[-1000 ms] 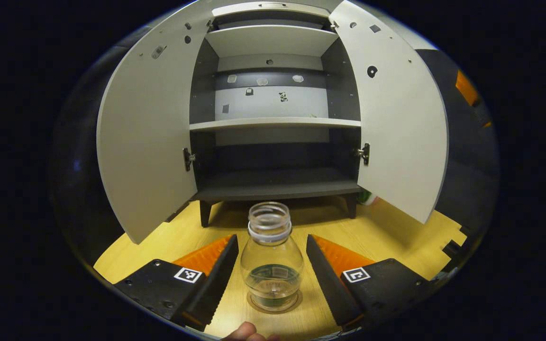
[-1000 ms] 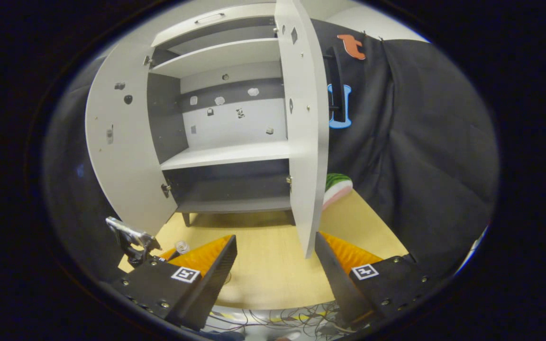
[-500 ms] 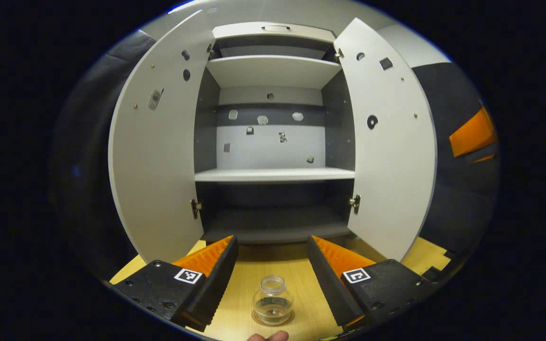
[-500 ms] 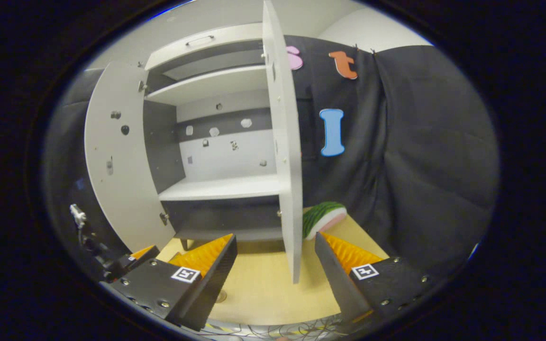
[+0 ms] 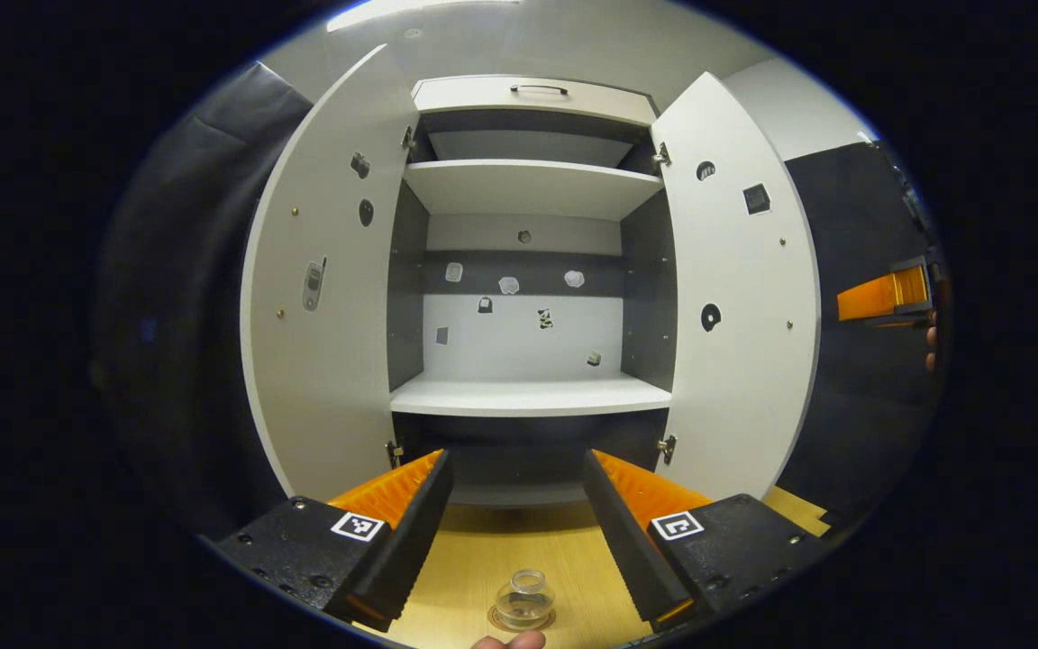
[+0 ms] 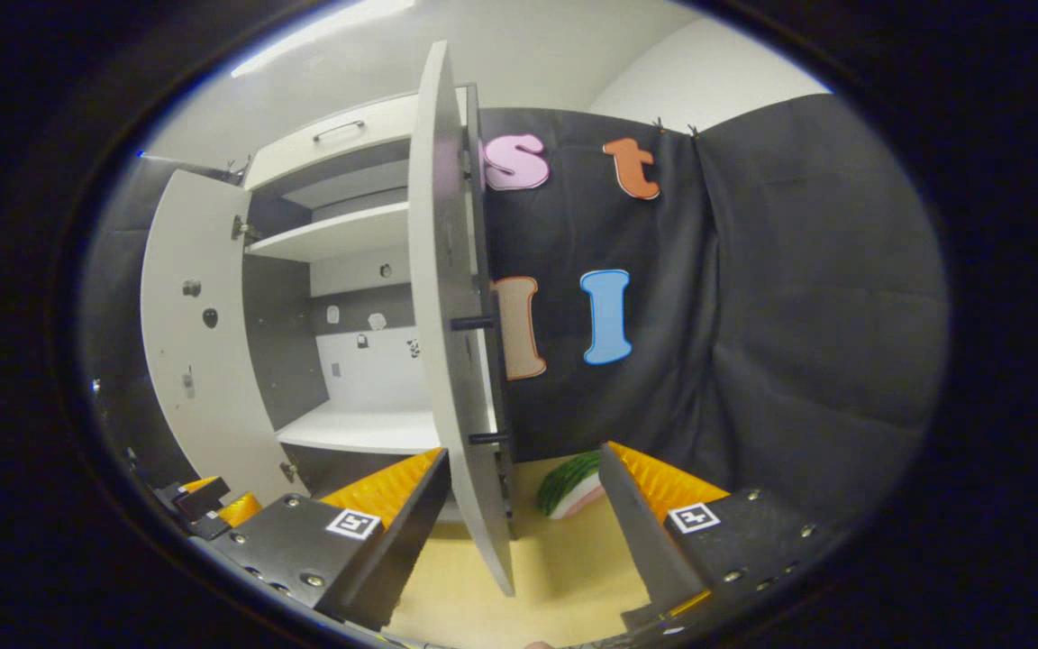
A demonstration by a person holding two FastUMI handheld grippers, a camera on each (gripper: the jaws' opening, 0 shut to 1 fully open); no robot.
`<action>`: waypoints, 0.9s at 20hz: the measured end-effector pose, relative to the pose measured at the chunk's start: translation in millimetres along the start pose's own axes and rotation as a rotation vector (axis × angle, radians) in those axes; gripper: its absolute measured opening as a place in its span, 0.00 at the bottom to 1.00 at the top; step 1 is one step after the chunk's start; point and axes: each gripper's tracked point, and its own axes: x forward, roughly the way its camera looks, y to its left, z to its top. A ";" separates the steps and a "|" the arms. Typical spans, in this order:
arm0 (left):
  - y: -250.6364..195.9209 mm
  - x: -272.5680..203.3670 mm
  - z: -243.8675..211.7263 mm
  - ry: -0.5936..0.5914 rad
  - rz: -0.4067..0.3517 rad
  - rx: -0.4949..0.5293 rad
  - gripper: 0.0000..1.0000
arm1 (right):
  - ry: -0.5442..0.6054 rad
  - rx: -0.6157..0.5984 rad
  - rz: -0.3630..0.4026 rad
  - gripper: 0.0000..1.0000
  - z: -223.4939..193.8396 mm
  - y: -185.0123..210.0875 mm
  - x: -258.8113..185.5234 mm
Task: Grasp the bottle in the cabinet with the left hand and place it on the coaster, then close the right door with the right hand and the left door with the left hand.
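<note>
**Bottle on coaster, both doors open**

Bottle (image 5: 525, 598) stands upright on the coaster (image 5: 523, 619), near on the wooden table (image 5: 492, 559), below the left gripper (image 5: 517, 505), whose fingers are spread wide around nothing. Left door (image 5: 321, 297) and right door (image 5: 740, 297) stand open. Right gripper (image 6: 523, 505), fingers wide, flanks the right door's edge without touching it.

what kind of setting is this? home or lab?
Likely a staged recording booth, not a home: an open cabinet with bare shelves stands on a wooden table, and black cloth hangs as the wall.
</note>
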 end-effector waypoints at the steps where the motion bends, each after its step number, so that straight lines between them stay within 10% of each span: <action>1: 1.0 -0.1 3.3 0.000 0.003 -0.005 0.92 | -0.002 0.008 0.002 1.00 -0.2 -4.7 3.8; 18: 29.3 -9.5 3.0 0.063 0.052 -0.080 0.92 | 0.005 -0.036 0.135 0.98 -13.4 22.4 47.9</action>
